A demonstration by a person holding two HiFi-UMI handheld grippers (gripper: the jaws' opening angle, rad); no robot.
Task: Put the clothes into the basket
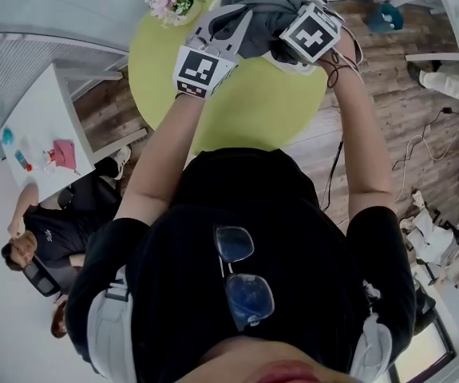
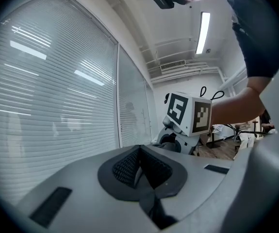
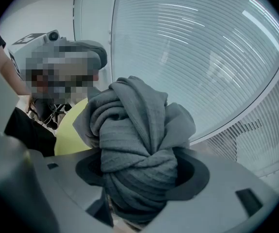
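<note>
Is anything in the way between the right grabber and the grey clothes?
No, nothing is. The right gripper has the grey clothes bunched between its jaws, above the yellow-green table. No basket shows in any view, so the way there cannot be judged.

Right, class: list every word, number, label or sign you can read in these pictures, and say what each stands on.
No text can be read here.
Black-and-white square-marker cubes: patterns only, no letters or numbers.
Pale print on the seated person's black shirt: too small to read.
</note>
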